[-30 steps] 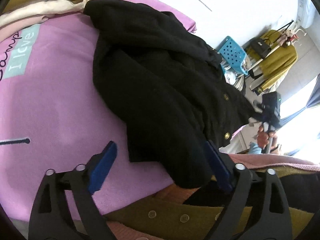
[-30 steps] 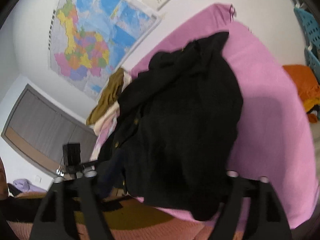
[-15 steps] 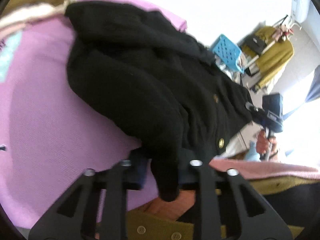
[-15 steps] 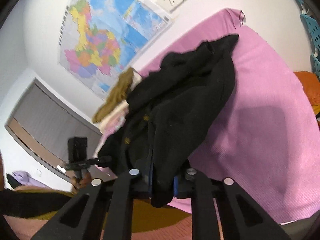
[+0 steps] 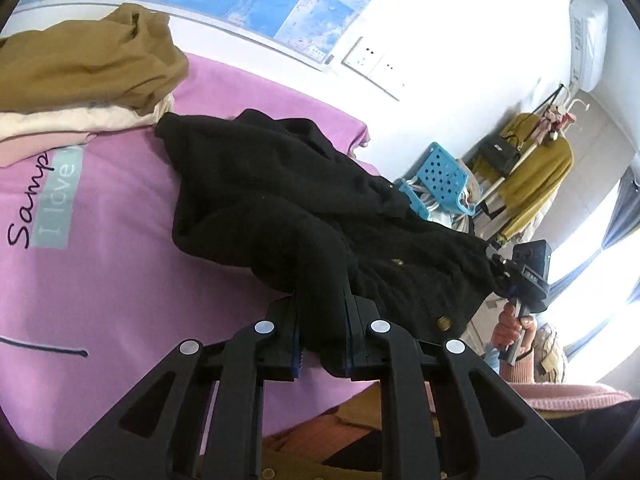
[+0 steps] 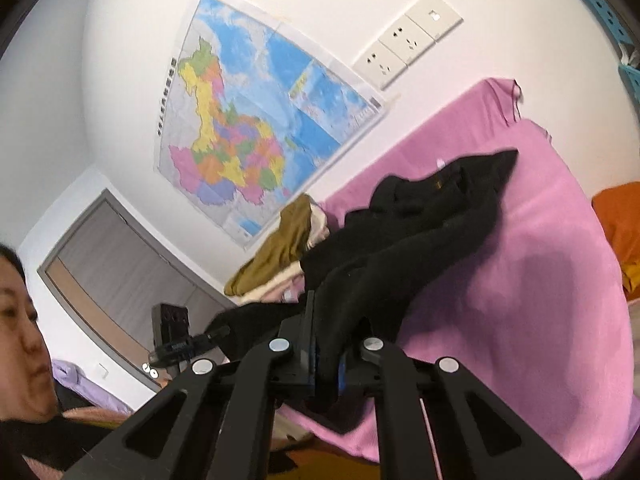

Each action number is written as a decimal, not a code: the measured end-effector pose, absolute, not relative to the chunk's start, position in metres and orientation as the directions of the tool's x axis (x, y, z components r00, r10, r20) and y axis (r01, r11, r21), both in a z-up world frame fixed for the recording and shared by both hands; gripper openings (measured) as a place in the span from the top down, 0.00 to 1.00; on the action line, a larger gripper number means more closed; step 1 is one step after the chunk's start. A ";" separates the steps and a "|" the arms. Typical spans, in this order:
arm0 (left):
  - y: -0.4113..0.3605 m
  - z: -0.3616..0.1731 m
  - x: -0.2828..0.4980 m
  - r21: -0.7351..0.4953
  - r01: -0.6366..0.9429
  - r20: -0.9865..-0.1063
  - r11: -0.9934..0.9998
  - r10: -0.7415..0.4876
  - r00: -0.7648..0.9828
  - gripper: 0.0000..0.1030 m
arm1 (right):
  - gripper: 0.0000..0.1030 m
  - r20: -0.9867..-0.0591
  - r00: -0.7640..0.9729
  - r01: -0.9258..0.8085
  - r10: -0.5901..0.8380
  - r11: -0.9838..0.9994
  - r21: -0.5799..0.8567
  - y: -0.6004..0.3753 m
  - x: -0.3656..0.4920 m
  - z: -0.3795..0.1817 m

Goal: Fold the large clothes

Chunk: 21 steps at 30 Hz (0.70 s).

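Cardigan (image 5: 320, 216), black, strung across the pink bed (image 5: 100, 264) away from both cameras: left hand-held gripper (image 5: 322, 340) clamps one near corner, right hand-held gripper (image 6: 326, 364) pinches the other. Its long axis runs forward toward the wall, so the fold probably goes that way.

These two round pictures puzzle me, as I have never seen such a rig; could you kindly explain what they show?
Each picture comes from a fisheye camera on a handheld two-finger gripper; a person holds one in each hand. The left gripper and the right gripper are both shut on the black cardigan, which is partly raised from the pink cover. At the cover's far end lies a stack of folded clothes. A map hangs on the wall behind.
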<state>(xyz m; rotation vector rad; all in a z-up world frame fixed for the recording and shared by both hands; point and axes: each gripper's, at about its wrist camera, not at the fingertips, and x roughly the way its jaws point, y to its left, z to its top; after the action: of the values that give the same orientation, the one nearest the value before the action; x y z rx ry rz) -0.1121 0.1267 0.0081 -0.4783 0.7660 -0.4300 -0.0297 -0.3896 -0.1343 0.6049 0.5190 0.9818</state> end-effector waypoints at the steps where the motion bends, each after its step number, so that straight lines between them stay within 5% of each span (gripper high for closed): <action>1: 0.127 0.010 -0.110 -0.553 0.194 -0.547 0.810 -0.529 0.649 0.86 | 0.93 -0.124 0.464 -0.607 0.877 0.417 0.677 -0.389 -0.027 -0.131; 10: 0.146 0.049 -0.067 -0.519 0.162 -0.558 0.839 -0.477 0.679 0.86 | 0.93 -0.071 0.478 -0.618 0.876 0.393 0.681 -0.377 0.032 -0.086; 21: 0.164 0.079 0.027 -0.456 0.124 -0.601 0.881 -0.408 0.687 0.88 | 0.94 -0.126 0.516 -0.552 0.847 0.441 0.708 -0.350 0.118 -0.056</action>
<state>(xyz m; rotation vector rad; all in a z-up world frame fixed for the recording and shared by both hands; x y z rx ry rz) 0.0269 0.1641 0.0793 -0.4006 0.7593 -0.3064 0.1184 -0.3504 -0.0560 0.6575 0.5121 0.9168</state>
